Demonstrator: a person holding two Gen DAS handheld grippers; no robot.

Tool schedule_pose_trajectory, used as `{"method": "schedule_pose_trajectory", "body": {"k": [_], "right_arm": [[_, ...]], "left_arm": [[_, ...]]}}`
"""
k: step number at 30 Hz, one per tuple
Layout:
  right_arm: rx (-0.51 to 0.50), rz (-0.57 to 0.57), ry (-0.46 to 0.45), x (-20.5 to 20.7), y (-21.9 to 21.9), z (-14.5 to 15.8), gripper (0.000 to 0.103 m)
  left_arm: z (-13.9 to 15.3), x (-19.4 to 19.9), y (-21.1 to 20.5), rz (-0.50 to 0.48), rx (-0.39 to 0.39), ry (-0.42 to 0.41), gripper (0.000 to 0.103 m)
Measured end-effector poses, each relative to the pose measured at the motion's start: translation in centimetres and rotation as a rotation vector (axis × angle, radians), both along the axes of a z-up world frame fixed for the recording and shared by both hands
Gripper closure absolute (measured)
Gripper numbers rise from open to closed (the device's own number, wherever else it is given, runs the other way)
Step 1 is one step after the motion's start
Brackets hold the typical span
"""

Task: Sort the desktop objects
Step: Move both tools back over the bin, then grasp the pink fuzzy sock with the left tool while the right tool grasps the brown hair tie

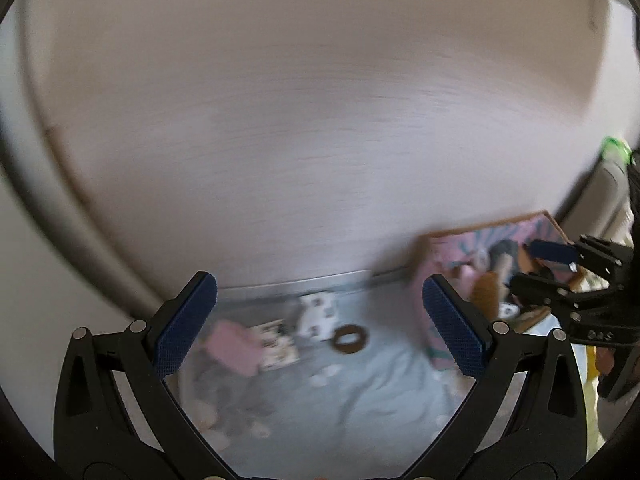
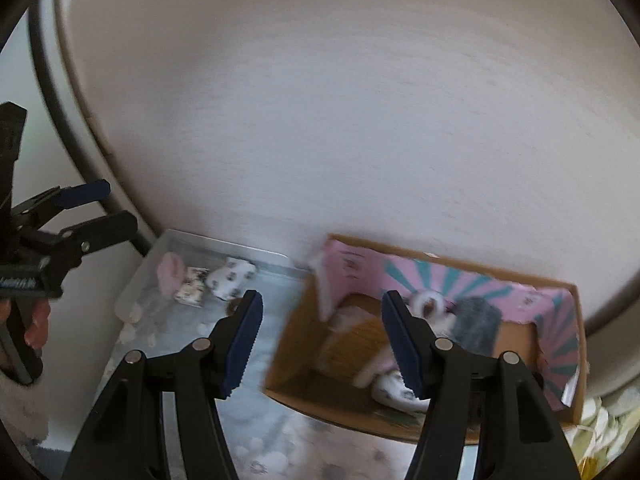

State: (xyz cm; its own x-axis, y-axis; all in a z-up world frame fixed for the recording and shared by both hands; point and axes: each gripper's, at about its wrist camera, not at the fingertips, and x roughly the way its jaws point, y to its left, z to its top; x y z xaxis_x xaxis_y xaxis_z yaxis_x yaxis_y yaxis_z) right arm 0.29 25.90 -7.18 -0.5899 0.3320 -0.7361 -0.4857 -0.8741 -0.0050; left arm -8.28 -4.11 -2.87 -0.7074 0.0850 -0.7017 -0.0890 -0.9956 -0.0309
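Observation:
Both views are blurred. My left gripper (image 1: 320, 320) is open with nothing between its pads, above a clear tray (image 2: 132, 280) on a blue-grey cloth. Small items lie at the tray's far end: a pink piece (image 1: 232, 344), a patterned packet (image 1: 276, 344), a white spotted piece (image 1: 318, 316) and a brown ring (image 1: 347, 338). My right gripper (image 2: 324, 340) is open and empty, hovering at the near left rim of a cardboard box (image 2: 520, 276) with a pink and teal lining. The box holds an orange fuzzy item (image 2: 360, 340), a grey item (image 2: 476, 324) and a white spotted piece (image 2: 396, 392).
A pale wall (image 2: 360, 120) rises right behind the tray and box. In the right wrist view the left gripper (image 2: 104, 208) hangs at the far left with a person's hand (image 2: 36, 324) under it. The right gripper (image 1: 536, 268) shows over the box in the left wrist view.

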Motion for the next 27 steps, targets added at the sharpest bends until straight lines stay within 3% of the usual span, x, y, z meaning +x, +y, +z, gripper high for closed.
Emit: {"method": "schedule_pose_trajectory", "body": {"k": [3,6,12,19,27], "right_arm": [[-0.015,0.056,0.012,-1.7,-1.5,-0.2,0.045],[-0.053,0.118,0.018,-3.7,-3.4,-1.3,0.045],[-0.125,0.189,0.001,-6.9,-6.8,-6.2,0.045],[-0.048,0.11,-0.093,-9.5,-7.5,-13.7,0.045],[-0.029,0.021,-0.114,-10.8,-5.0,-17.2,0.045]], "left_arm": [[-0.3,0.8,-3.2,0.096,0.008,-0.006,0.0],[-1.3,1.5,-6.0,0.156,0.073,-0.018,0.0],[-6.5,1.9,-7.5,0.229,0.095,-0.06,0.002],[-14.7,-0.6,-8.5,0.304,0.15,-0.139,0.016],[-17.4,-1.7,-10.5,0.377,0.228,-0.154,0.017]]}}
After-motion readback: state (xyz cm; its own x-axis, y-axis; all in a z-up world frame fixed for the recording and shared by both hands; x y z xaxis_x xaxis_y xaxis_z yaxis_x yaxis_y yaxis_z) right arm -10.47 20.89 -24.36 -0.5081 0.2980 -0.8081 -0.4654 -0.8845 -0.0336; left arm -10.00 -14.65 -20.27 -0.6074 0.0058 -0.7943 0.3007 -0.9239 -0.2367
